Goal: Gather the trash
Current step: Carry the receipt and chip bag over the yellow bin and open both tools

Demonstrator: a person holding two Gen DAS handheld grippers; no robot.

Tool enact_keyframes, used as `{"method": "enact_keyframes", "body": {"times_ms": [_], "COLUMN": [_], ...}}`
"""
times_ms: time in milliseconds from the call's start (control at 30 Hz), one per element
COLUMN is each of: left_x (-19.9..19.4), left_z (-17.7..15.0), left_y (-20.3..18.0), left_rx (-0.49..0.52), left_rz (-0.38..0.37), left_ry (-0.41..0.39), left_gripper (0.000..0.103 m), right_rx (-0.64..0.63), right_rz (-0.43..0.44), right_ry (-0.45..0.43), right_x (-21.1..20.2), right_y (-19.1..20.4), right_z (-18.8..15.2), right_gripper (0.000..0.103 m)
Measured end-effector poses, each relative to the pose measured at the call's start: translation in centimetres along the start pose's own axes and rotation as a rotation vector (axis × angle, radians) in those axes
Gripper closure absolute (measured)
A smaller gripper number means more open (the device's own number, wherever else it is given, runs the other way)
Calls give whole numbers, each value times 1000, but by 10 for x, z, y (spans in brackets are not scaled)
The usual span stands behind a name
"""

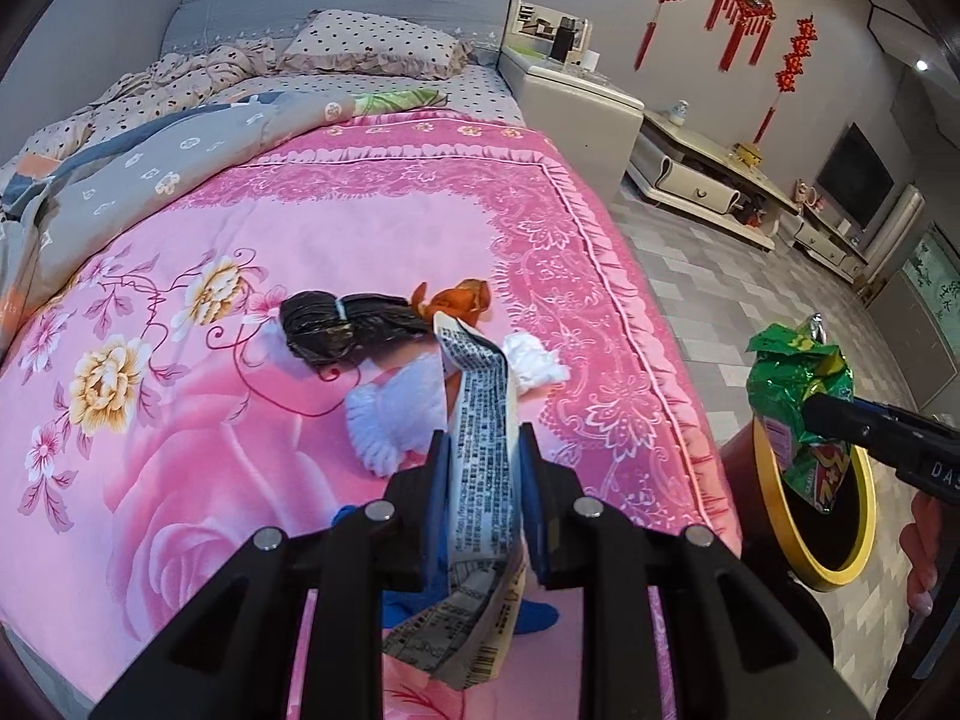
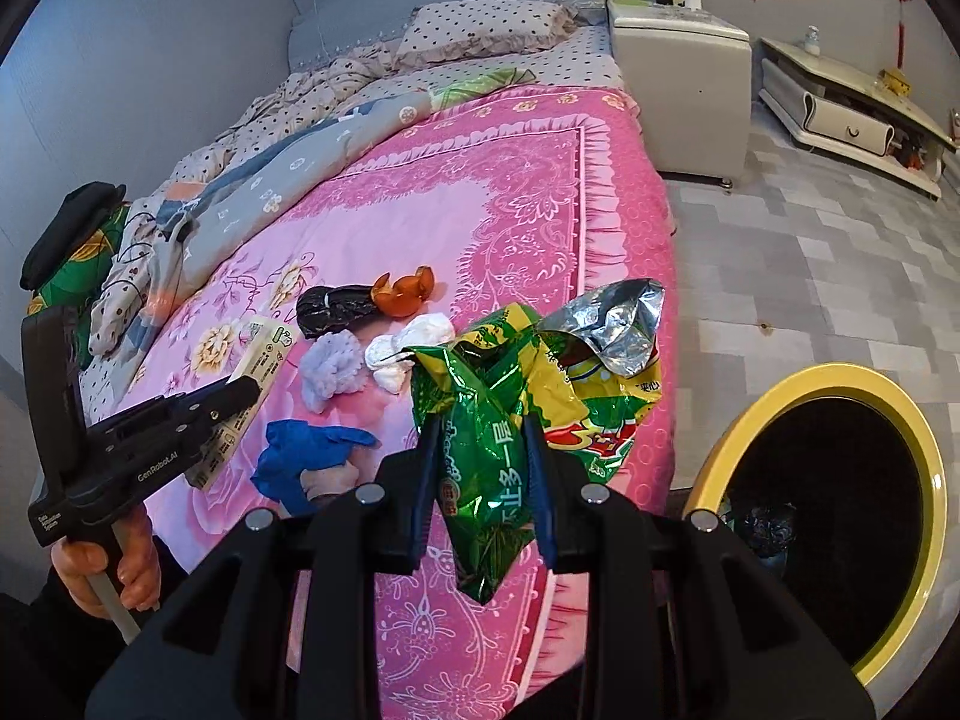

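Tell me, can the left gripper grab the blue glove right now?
Probably not yet. The left gripper is shut on a wrapper, so its jaws are full. The blue glove lies uncovered on the bed, nothing on top.

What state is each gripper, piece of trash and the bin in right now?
left gripper: shut on the printed paper wrapper.
right gripper: shut on the green snack bag, held off the bed.
black bag bundle: tied, lying on the pink blanket.
orange peel: lying loose.
white tissues: crumpled.
blue glove: crumpled.
yellow-rimmed bin: open beside the bed.
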State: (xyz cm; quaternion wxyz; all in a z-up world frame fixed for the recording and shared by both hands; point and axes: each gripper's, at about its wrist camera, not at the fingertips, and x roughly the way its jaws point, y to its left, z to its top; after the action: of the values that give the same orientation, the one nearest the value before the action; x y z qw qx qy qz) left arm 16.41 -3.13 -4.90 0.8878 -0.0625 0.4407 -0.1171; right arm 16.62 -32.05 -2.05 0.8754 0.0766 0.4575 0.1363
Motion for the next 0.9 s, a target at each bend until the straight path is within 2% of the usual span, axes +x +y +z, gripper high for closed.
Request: {"method": "enact_keyframes", "body": {"times_ms": [467, 900], "left_x": [12, 38], "left_z": [22, 24], "left_y": [-110, -208], "left_rx": [130, 243], "left_rz": [-111, -224], "left_ry": [3, 36], "left_gripper": [82, 82], "right_rx": [103, 209], "right_rz": [-94, -179], "right_ry": [-64, -96], "right_x": [-50, -80], "right_y": [-86, -158], "right_z": [-3, -14], "right_gripper": [77, 76]}}
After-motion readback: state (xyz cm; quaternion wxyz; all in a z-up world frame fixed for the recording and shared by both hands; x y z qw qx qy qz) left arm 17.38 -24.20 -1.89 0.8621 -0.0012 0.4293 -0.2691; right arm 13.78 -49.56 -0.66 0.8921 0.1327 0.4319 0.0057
